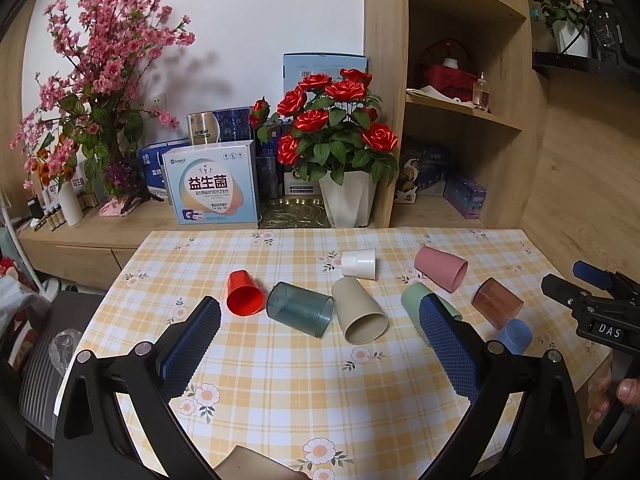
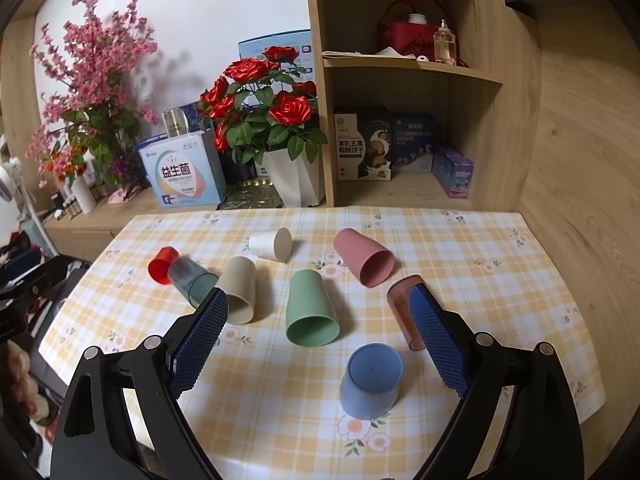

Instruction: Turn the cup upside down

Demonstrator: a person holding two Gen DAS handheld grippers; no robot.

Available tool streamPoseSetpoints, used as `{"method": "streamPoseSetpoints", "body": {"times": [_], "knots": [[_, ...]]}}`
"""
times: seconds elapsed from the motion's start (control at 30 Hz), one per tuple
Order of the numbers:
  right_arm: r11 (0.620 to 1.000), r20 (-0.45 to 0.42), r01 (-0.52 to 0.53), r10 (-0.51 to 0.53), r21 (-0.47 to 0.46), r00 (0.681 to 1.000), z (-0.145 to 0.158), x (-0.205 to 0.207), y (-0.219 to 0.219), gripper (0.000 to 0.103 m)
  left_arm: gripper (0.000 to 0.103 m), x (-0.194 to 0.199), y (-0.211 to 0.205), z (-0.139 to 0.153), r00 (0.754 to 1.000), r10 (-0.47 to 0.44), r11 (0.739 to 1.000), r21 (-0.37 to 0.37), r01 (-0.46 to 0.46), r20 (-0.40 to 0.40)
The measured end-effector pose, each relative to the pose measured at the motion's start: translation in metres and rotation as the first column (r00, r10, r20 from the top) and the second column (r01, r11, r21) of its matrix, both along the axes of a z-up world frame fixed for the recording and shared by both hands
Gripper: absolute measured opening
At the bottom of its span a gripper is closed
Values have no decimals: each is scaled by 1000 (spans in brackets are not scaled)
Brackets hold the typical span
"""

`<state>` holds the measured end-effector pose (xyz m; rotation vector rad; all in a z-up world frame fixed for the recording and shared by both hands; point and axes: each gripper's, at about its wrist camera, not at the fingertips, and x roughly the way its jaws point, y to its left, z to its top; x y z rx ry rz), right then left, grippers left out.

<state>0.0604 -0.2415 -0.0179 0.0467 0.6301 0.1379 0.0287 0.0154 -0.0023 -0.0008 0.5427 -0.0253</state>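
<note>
Checked cloth covers the surface [image 2: 460, 248], wood shelves and fake roses [image 2: 260, 92] behind, and cups are strewn everywhere. Quick count: blue cup [image 2: 372, 384] stands rim-down already, nearest the right gripper [image 2: 320, 340]. Everything else lies on its side: green cup [image 2: 310, 312] mouth toward us, pink cup [image 2: 366, 258] behind it, brown clear cup [image 2: 404, 308] partly hidden by the right finger, beige cup [image 2: 240, 290], white cup [image 2: 272, 244] at the back, teal clear cup [image 2: 192, 282] touching the red cup [image 2: 162, 266] on the far left.

Both grippers hover above the near edge, nothing held. Right gripper: fingers spread wide, green cup roughly btwn them but farther out. Left gripper [image 1: 320, 344]: also spread wide, beige cup and teal cup ahead of it.

Looks like one down, seven to go, probably green next for the right side.

Risks: these are round cups on slick vinyl, so a nudge w/ one pad before the other closes sends the cup rolling, maybe into the blue one and tipping it. Tapered walls could squirt out of a pinch near the rim. Teal and red touch, so grabbing one likely drags the other. Both grippers work close together, so a clash is possible mid-flip.
</note>
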Motion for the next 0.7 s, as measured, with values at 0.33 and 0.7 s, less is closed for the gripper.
{"method": "streamPoseSetpoints", "body": {"times": [0.33, 0.7], "knots": [[1000, 6, 4, -4, 3, 1000, 2, -1, -1, 89, 97, -1, -2, 0, 1000, -12, 1000, -2, 12, -6], [1000, 6, 11, -11, 7, 1000, 3, 1, -2, 89, 97, 0, -3, -2, 1000, -14, 1000, -2, 14, -15]]}}
